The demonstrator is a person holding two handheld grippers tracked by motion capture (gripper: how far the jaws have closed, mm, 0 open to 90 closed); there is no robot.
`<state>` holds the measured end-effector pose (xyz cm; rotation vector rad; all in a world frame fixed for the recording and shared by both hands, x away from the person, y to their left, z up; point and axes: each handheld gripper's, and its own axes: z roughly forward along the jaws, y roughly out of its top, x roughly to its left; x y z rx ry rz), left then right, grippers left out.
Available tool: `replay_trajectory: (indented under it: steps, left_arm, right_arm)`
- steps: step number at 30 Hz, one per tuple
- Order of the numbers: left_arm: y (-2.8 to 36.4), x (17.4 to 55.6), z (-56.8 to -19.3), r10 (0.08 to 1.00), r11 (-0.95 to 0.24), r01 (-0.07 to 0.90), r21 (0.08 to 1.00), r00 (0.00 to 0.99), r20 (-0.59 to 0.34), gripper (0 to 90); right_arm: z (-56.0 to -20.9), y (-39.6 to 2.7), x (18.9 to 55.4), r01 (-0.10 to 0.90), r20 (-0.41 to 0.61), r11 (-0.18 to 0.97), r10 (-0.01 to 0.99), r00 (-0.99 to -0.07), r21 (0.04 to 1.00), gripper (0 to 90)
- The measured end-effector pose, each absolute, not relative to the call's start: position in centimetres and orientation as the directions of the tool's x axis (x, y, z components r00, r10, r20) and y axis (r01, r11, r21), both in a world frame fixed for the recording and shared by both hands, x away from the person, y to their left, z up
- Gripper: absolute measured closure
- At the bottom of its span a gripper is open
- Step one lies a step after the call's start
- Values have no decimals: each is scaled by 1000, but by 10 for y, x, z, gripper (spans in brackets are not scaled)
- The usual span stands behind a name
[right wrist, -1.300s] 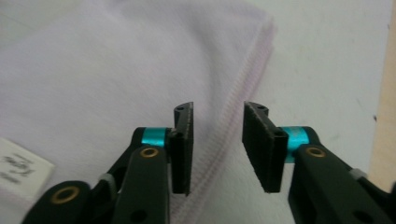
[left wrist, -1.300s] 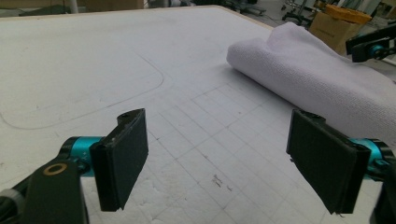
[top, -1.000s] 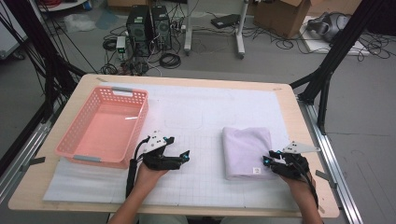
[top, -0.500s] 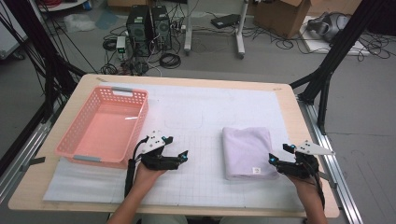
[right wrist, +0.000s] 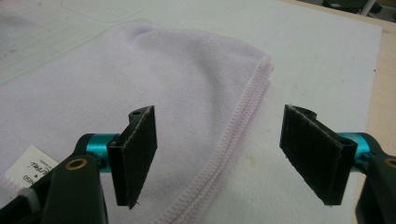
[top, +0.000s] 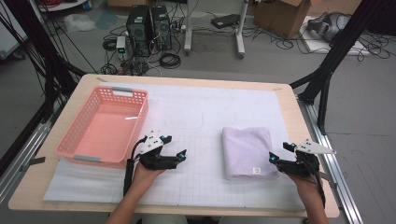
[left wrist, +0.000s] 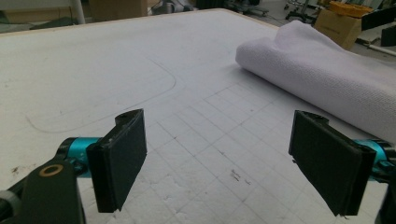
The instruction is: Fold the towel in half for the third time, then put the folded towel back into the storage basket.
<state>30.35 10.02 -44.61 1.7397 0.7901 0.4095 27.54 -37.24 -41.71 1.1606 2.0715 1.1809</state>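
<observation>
The folded lavender towel (top: 247, 151) lies flat on the white mat (top: 201, 112), right of the desk's middle and nearer the front edge than the back, with a small white label (top: 256, 171) at its front right corner. In the right gripper view its stitched hem (right wrist: 233, 154) runs between the two pads without touching either. The right gripper (top: 279, 155) sits at the towel's front right corner, close to the desk's right edge; its jaws have just been opening and now stand spread, pinching nothing. The left gripper (top: 173, 148) rests on the mat left of the towel, well apart from it, jaws spread wide over bare mat. The pink basket (top: 79, 140) stands near the desk's left edge, just beside the left gripper, holding nothing. Open mat stretches between basket and towel, and back to the far edge.
</observation>
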Motion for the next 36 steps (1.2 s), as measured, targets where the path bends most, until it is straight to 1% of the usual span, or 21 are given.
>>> replay_trajectory:
  steps: [5,11,17,22,25,28,36]
  left_arm:
    - [99,303,-447,689,-173,316,933,715,-115,179]
    - [98,303,-446,685,-163,316,935,718,-123,179]
    - [91,308,-445,686,-162,339,927,714,-141,179]
    - [80,314,-445,664,-178,354,918,732,-154,188]
    - [72,319,-445,651,-191,371,909,741,-166,228]
    - [65,324,-445,647,-182,396,900,738,-193,228]
    - [38,334,-438,625,-198,418,887,751,-214,224]
  right_arm:
    - [-415,-371,276,424,-5,268,850,-527,865,263]
    - [-416,-370,277,434,-2,272,849,-528,859,264]
    - [-414,-375,276,431,1,259,857,-515,864,264]
    - [-415,-375,276,437,0,264,856,-518,860,264]
    - [-415,-375,277,441,8,260,854,-520,859,264]
    - [-416,-375,278,438,8,261,853,-523,860,264]
    - [-415,-375,279,436,15,257,848,-530,862,264]
